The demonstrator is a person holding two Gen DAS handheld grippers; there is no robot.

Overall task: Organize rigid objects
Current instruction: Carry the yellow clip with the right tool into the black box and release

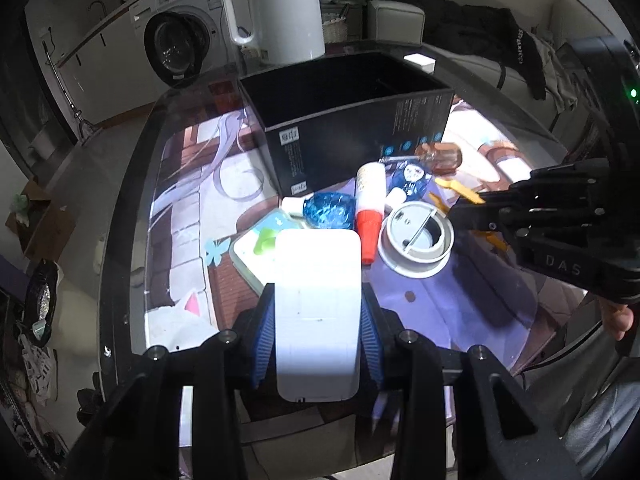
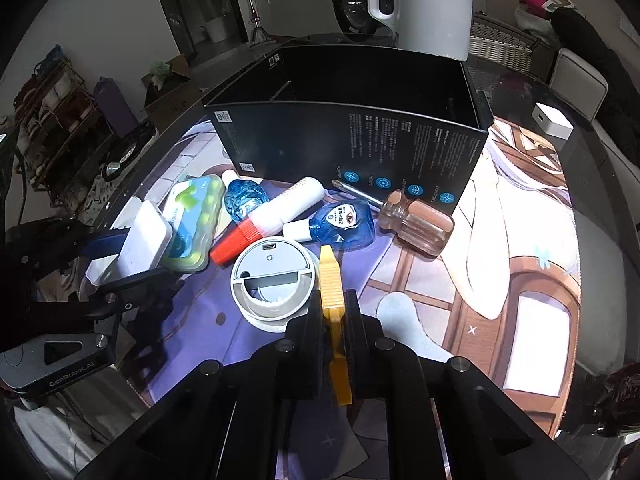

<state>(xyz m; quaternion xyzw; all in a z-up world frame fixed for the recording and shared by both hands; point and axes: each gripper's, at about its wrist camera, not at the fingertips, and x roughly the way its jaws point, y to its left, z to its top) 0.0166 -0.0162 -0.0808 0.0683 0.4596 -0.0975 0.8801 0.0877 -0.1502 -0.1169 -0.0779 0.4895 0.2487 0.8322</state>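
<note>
Left claw (image 1: 318,320) clenched a flat white plastic case (image 1: 318,312), right claw (image 2: 334,316) a yellow plastic pry tool (image 2: 334,300); open black cardboard box (image 2: 360,128), upper centre, apparently unfilled.

Left tool (image 1: 318,316) matte black with round screw heads and ribbed blue pads (image 1: 264,340), right tool (image 2: 334,312) black, printed grey letters, small green light

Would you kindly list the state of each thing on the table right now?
Left gripper: shut on white case.
Right gripper: shut on yellow tool.
Black box: open, upright.
Screwdriver: lying flat.
Red-capped tube: lying, capped.
Kettle: upright, lid shut.
Round grey device: lying flat.
</note>
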